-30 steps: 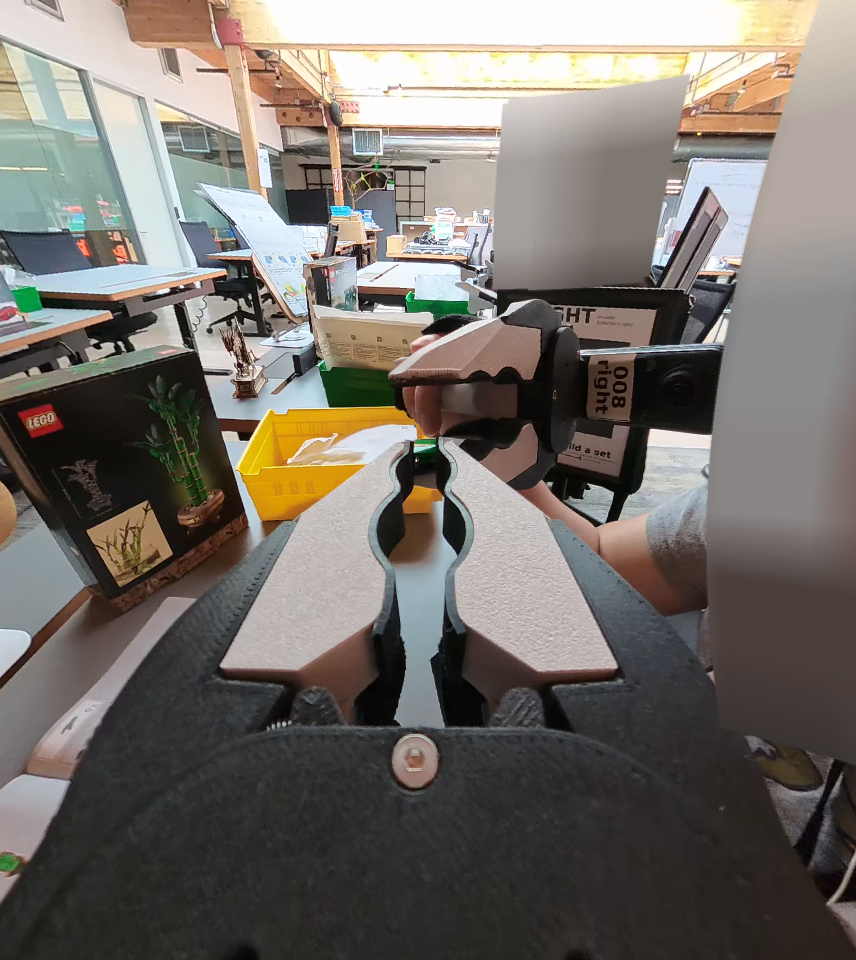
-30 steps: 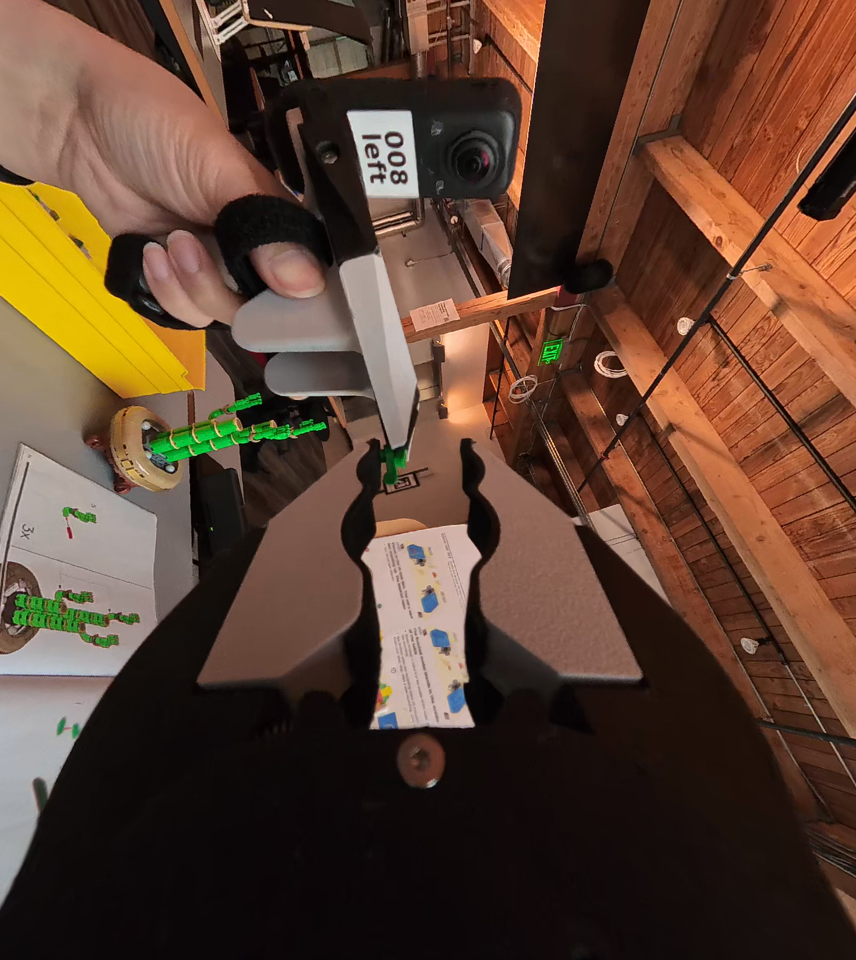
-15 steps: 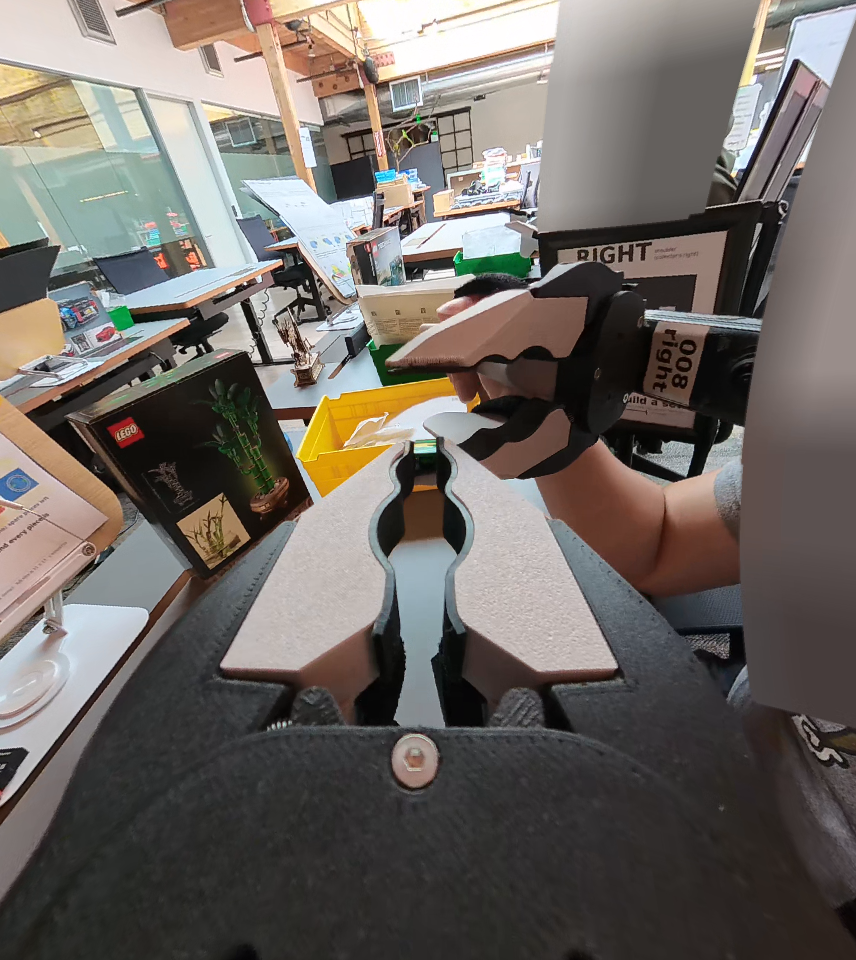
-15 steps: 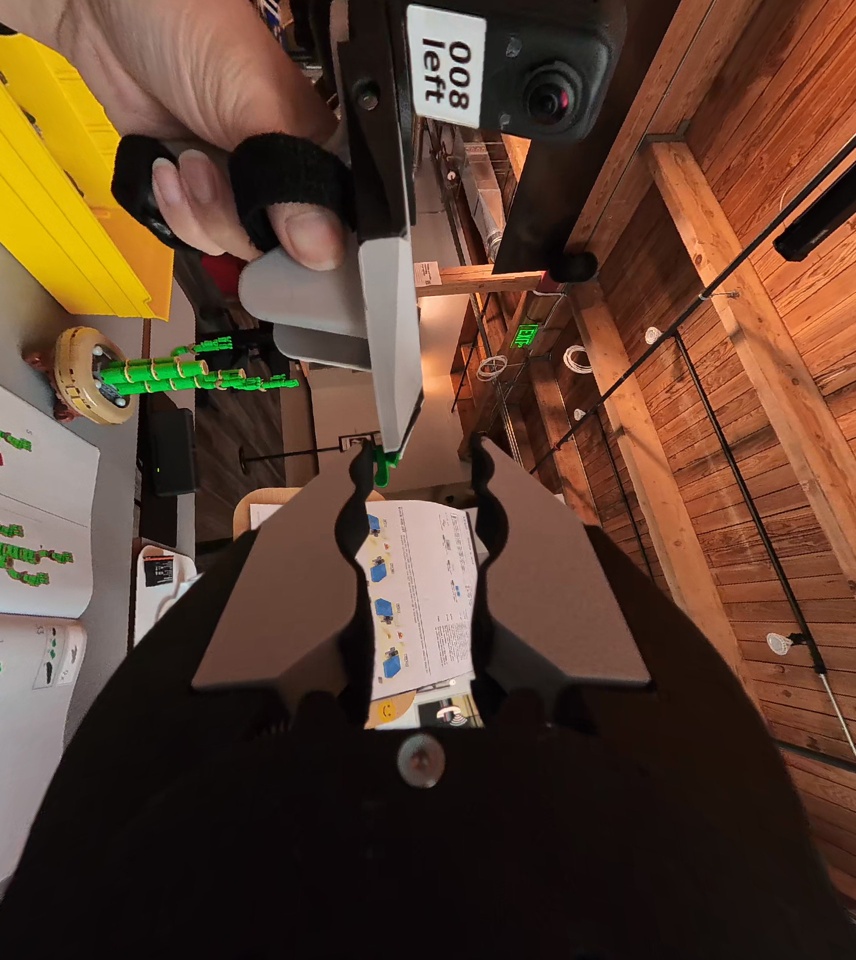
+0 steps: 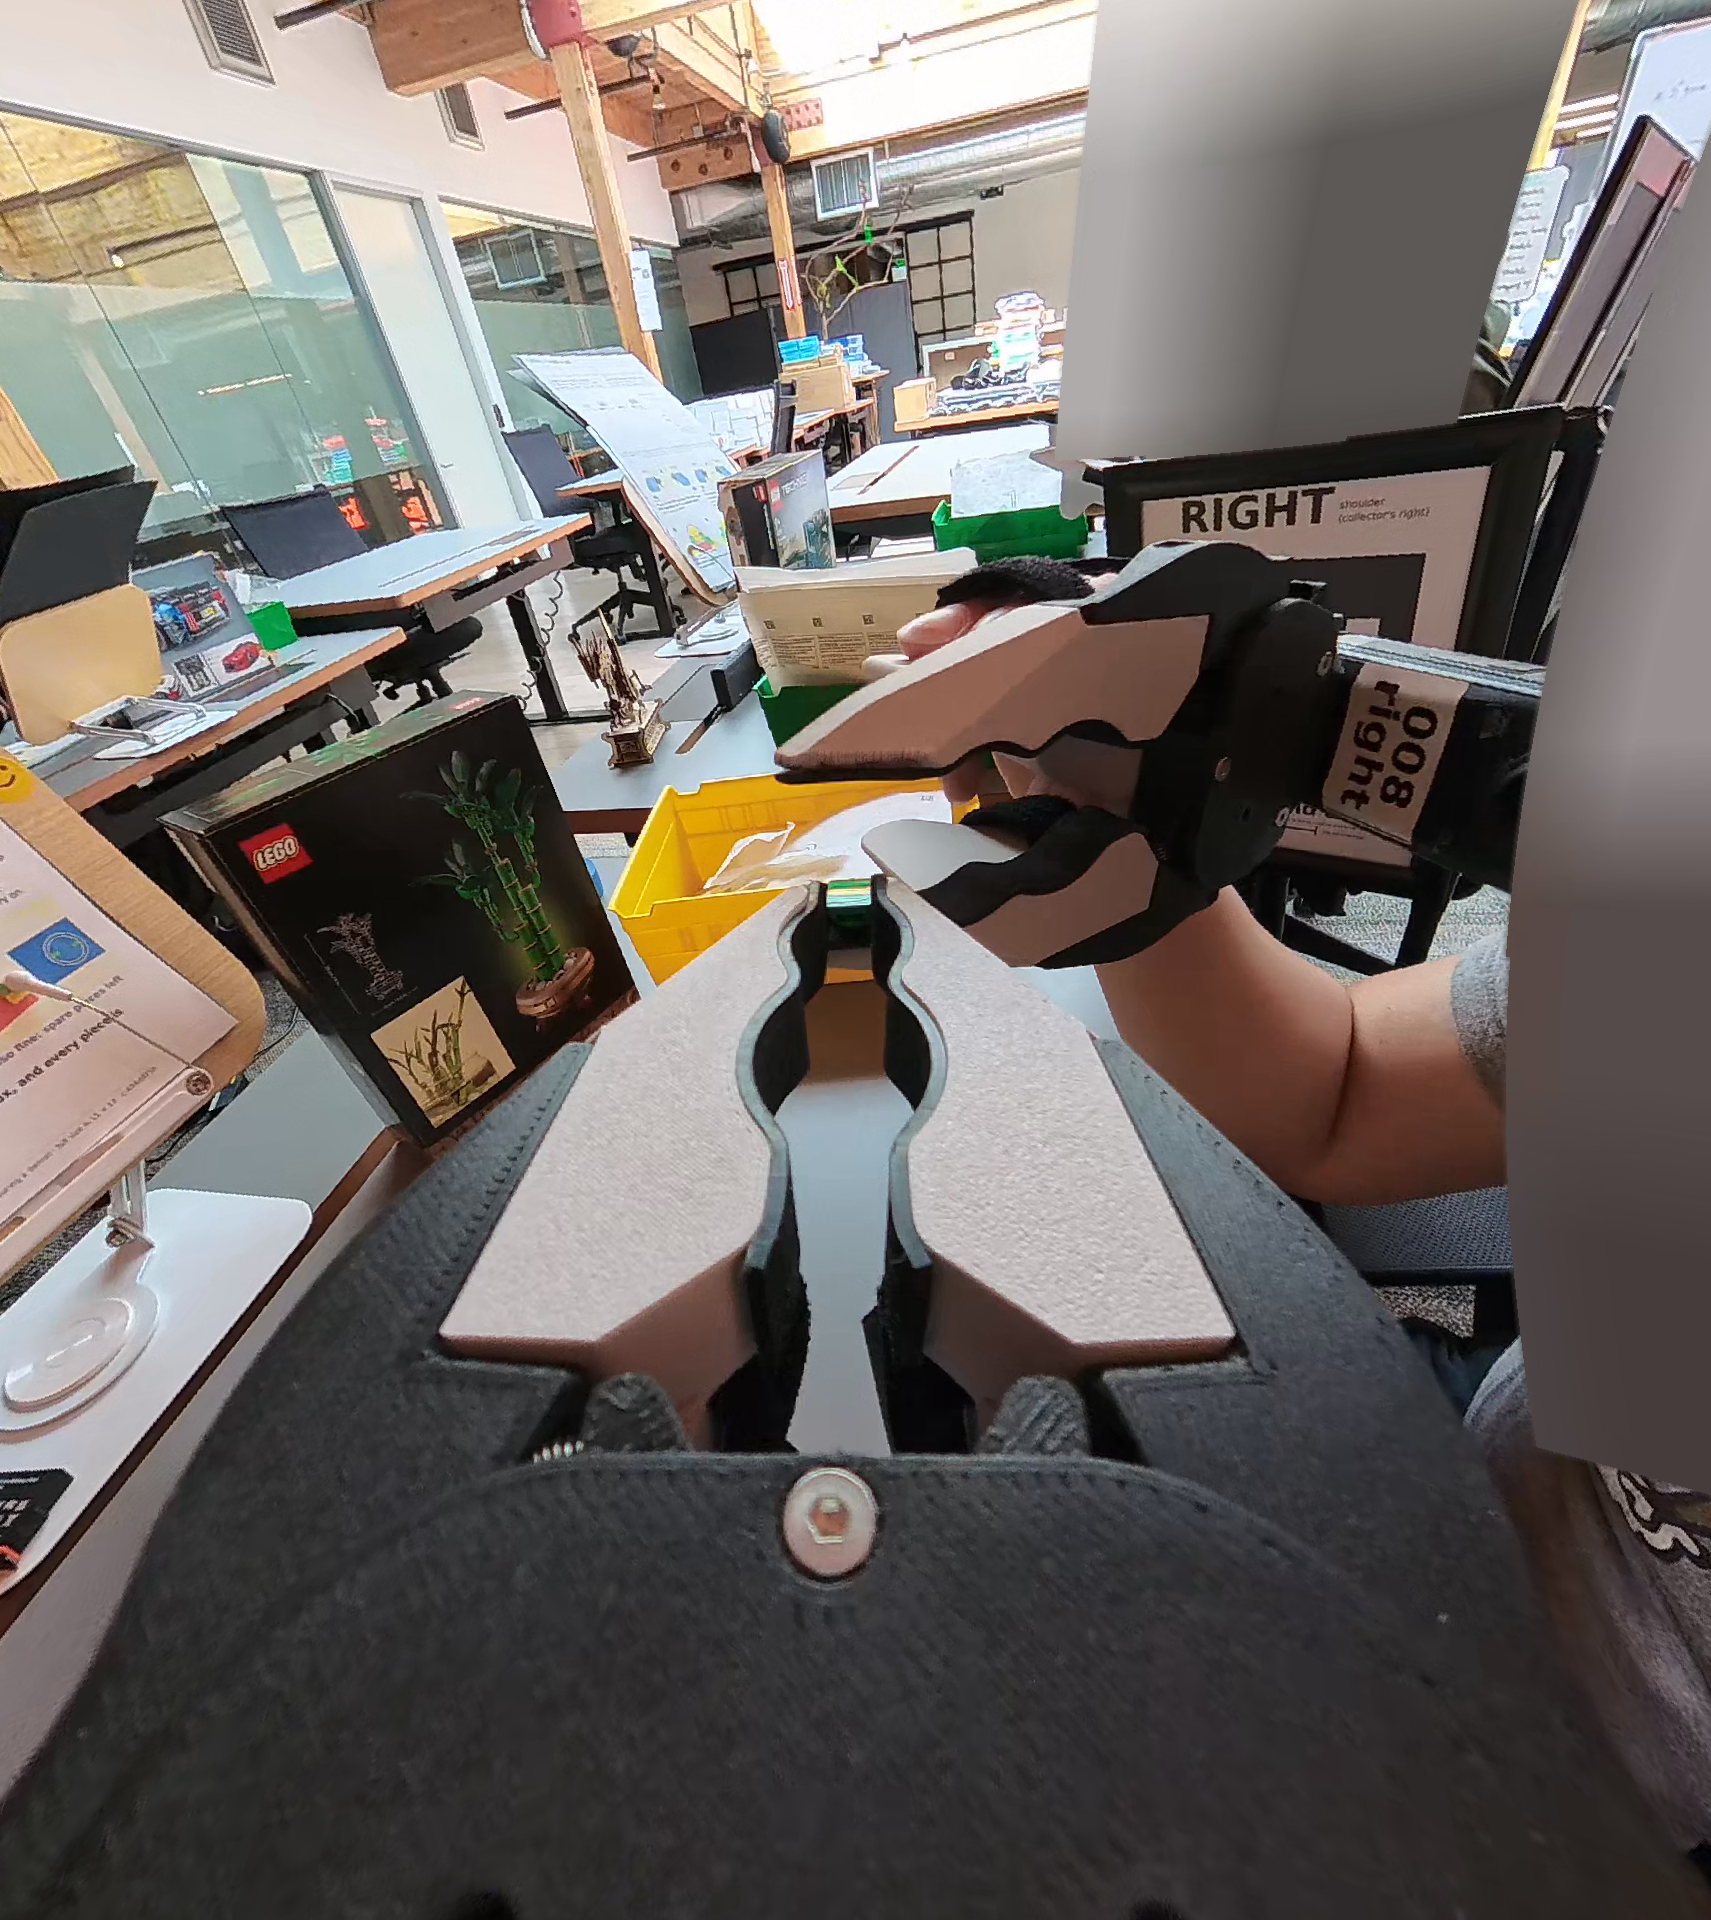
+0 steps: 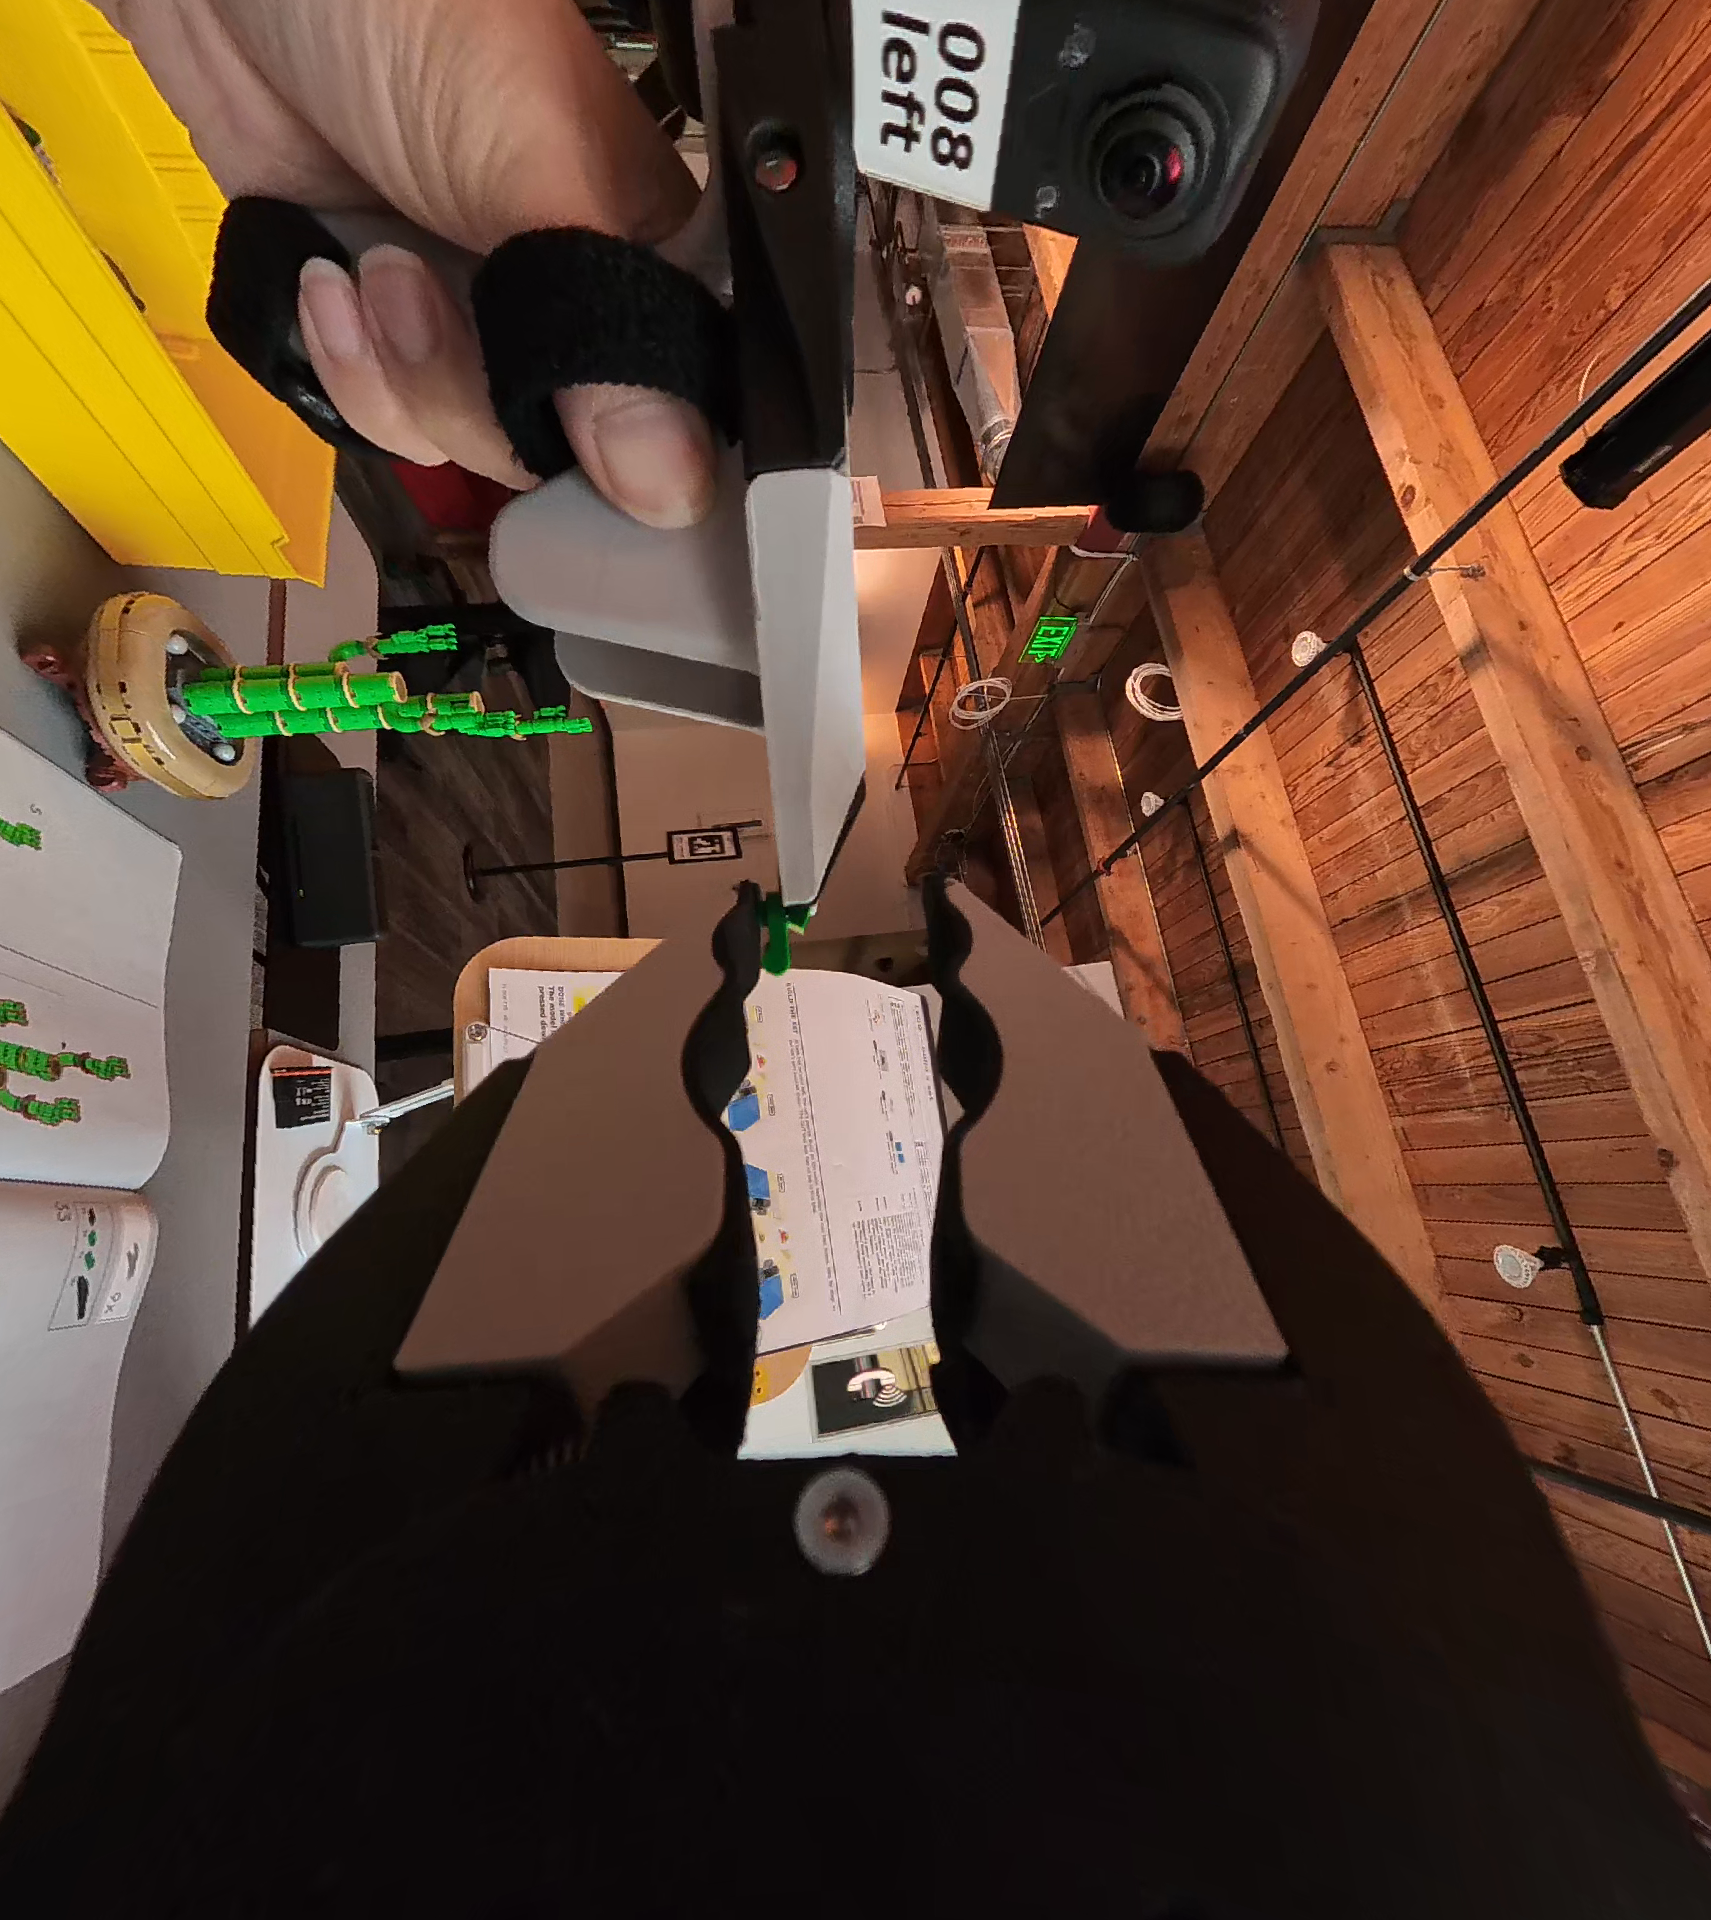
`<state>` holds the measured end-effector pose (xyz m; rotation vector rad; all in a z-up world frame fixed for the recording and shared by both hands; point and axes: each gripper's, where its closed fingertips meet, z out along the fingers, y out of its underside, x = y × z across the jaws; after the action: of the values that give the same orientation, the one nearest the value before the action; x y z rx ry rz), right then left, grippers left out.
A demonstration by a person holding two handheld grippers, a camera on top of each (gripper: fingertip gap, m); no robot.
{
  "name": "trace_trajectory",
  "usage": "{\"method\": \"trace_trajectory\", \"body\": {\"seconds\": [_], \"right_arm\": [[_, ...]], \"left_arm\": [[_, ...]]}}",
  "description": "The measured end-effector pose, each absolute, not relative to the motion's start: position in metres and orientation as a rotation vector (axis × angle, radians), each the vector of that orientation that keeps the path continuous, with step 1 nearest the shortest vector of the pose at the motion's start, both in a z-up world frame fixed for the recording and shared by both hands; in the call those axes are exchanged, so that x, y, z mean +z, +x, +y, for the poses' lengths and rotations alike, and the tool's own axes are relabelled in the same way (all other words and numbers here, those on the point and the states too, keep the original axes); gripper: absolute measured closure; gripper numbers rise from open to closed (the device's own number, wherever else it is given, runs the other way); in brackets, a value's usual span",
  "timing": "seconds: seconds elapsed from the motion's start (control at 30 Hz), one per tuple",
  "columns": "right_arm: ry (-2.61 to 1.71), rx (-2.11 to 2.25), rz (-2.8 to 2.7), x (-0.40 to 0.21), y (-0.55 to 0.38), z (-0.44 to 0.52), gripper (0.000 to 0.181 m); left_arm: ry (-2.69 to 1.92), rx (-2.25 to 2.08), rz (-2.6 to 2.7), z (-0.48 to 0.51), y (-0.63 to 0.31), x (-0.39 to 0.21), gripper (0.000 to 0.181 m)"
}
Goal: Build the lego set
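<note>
My left gripper (image 5: 849,902) is shut on a small green lego piece (image 5: 849,894) held at its fingertips, above the table. In the right wrist view the left gripper (image 6: 801,888) comes down from above, and the green piece (image 6: 778,930) sticks out below its tip. My right gripper (image 6: 840,909) is open and empty; the piece lies against its left fingertip (image 6: 742,925). In the left wrist view the right gripper (image 5: 835,800) reaches in from the right, jaws apart, just beyond the piece. The part-built green bamboo model (image 6: 311,696) stands in its tan pot on the table.
A yellow bin (image 5: 685,883) holding plastic bags stands behind the grippers and also shows in the right wrist view (image 6: 82,312). The black lego box (image 5: 415,904) stands to the left. An open instruction booklet (image 6: 30,987) lies on the table. A paper sheet on a stand (image 5: 9,987) is at far left. Both grippers' tips are close together, under 4 cm apart.
Both grippers have drawn closer together, and the left gripper's view has swung left. The green piece stays in the left gripper, and the right gripper stays open.
</note>
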<state>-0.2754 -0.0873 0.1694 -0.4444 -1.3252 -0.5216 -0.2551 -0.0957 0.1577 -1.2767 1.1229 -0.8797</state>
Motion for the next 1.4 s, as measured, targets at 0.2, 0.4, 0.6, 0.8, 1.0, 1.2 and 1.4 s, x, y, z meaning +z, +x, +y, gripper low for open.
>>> {"method": "trace_trajectory", "body": {"seconds": [0.2, 0.4, 0.6, 0.8, 1.0, 1.2, 1.4], "right_arm": [[-0.5, -0.444, -1.3, 0.1733, -0.2761, -0.089, 0.155], [-0.497, -0.444, -1.281, 0.1764, -0.2765, -0.0894, 0.153], [-0.443, -0.54, -1.31, 0.1704, -0.2772, -0.0863, 0.157], [-0.441, -0.565, -1.326, 0.1679, -0.2757, -0.0841, 0.158], [-0.479, -0.557, -1.333, 0.1674, -0.2745, -0.0832, 0.16], [-0.479, -0.568, -1.337, 0.1674, -0.2745, -0.0847, 0.156], [-0.464, -0.553, -1.326, 0.1702, -0.2752, -0.0893, 0.152]], "left_arm": [[-1.25, -0.878, 1.103, -0.0983, -0.2554, 0.1632, 0.175], [-1.249, -0.831, 1.087, -0.0989, -0.2564, 0.1656, 0.175], [-1.275, -0.813, 1.086, -0.0956, -0.2566, 0.162, 0.175], [-1.279, -0.854, 1.083, -0.0939, -0.2541, 0.1601, 0.175], [-1.261, -0.891, 1.069, -0.0919, -0.2525, 0.1615, 0.175], [-1.268, -0.899, 1.084, -0.0938, -0.2521, 0.16, 0.175], [-1.266, -0.916, 1.102, -0.0975, -0.2538, 0.1604, 0.175]]}}
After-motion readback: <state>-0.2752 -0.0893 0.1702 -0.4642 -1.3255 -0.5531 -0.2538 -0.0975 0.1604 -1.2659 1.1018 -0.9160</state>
